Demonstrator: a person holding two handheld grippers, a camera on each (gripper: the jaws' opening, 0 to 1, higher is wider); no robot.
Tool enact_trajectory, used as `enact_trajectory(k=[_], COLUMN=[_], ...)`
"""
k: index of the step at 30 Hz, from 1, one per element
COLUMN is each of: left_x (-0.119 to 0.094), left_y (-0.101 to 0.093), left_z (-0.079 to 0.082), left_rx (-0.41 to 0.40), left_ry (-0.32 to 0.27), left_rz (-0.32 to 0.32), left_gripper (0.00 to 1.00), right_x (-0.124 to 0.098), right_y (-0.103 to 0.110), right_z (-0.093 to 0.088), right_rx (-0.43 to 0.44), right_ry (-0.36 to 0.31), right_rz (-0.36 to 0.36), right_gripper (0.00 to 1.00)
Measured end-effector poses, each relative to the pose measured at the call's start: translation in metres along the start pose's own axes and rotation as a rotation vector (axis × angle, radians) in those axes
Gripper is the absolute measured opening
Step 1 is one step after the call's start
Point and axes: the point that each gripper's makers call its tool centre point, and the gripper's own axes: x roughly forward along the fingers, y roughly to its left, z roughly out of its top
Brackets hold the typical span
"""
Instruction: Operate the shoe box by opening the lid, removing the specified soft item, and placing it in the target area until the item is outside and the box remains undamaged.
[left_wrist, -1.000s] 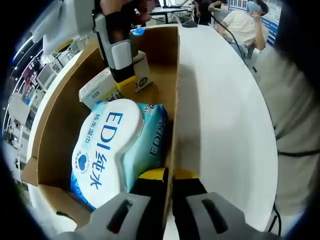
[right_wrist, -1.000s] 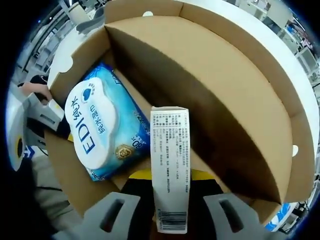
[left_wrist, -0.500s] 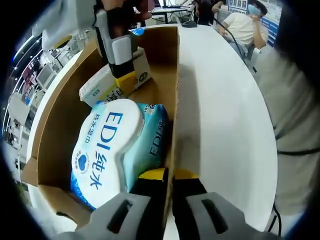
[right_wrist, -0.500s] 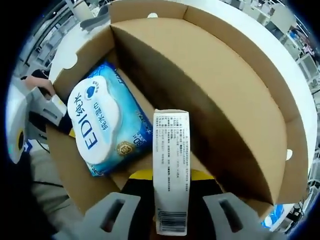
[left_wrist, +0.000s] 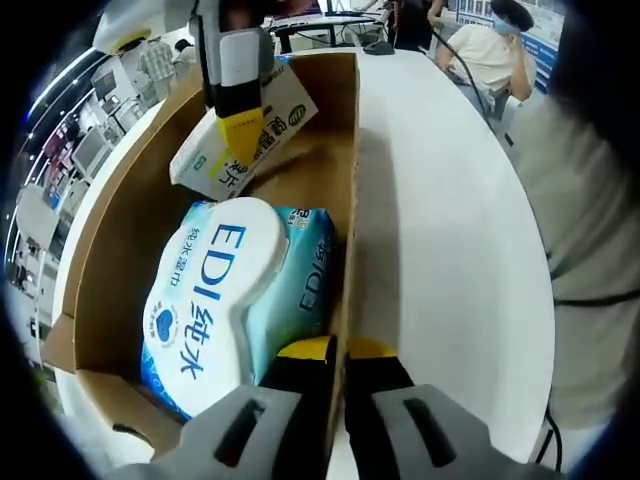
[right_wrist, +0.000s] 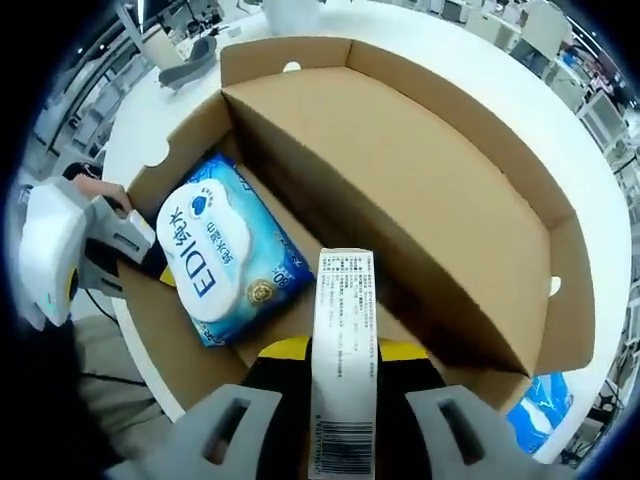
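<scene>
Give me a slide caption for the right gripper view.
Right gripper lifts a small carton above the open shoe box, wipes pack inside.

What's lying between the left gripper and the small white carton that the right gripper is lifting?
In the left gripper view, the blue wipes pack lies in the shoe box between the left gripper and the small carton.

A white table with a rounded edge is seen across the right half of the left gripper view, brightly lit from above. At the upper right of that view, a seated person in a light top is seen beyond the table's far end, with dark desks behind. At the left edge, shelves crowded with small items are seen, blurred. In the right gripper view, the same white table is seen at the upper left, and a grey object rests on it.
</scene>
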Motion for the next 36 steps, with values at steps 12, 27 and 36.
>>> enact_trajectory(k=[12, 27, 36], left_x=[0.000, 0.000, 0.000], left_y=[0.000, 0.000, 0.000], left_z=[0.000, 0.000, 0.000], left_rx=[0.002, 0.001, 0.001], left_ry=[-0.001, -0.001, -0.001], left_rz=[0.000, 0.001, 0.001], left_gripper=[0.02, 0.02, 0.02], right_x=[-0.027, -0.049, -0.057], right_y=[0.001, 0.008, 0.014], right_z=[0.010, 0.005, 0.004], right_rx=[0.032, 0.007, 0.074], right_ry=[-0.081, -0.148, -0.203], right_rz=[-0.023, -0.043, -0.036], right_gripper=[0.20, 0.19, 0.19])
